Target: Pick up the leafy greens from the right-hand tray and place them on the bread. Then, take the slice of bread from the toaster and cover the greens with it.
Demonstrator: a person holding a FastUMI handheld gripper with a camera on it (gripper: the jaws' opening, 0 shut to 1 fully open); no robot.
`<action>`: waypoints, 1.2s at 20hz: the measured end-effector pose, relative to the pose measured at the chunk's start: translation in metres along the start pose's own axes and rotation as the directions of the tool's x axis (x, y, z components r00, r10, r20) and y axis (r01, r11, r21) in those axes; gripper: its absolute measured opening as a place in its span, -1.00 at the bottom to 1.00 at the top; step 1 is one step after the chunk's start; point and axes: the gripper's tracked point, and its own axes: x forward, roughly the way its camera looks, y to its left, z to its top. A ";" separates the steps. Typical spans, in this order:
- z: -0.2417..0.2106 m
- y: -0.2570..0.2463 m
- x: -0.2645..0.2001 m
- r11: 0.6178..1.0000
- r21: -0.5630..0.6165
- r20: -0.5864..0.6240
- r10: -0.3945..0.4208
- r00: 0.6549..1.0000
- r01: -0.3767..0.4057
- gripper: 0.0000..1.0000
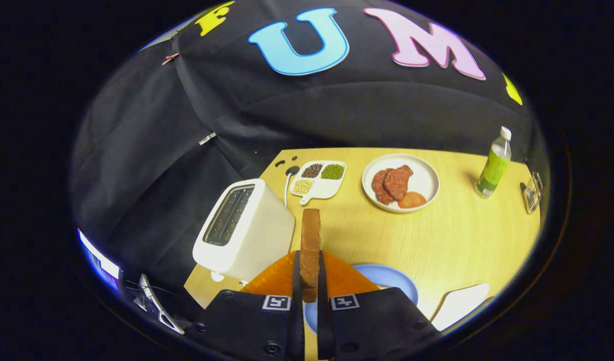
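Note:
My gripper (310, 281) is shut on a toasted slice of bread (310, 245), held edge-on and upright between both fingers, well above the wooden table (462, 235). The white toaster (244, 228) stands just ahead and to the left of the fingers, its slots dark. A light blue plate (395, 278) lies low to the right of the fingers, partly hidden behind them. An orange surface (277, 276) shows behind the fingers on both sides. The greens and the lower bread are hidden from me.
Beyond the slice sits a white divided dish (319, 181) with beans and grains. A white plate (401, 183) with meat slices and a tomato slice lies to its right. A green bottle (493, 168) stands far right. A white tray corner (460, 303) shows near right.

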 end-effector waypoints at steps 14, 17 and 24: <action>-0.070 -0.076 -0.011 0.990 0.086 -0.081 -0.102 0.991 0.109 -0.71; -0.079 -0.086 -0.013 0.989 0.064 -0.090 -0.129 0.988 0.135 -0.71; -0.094 -0.108 -0.013 0.977 0.062 -0.116 -0.195 0.974 0.203 -0.53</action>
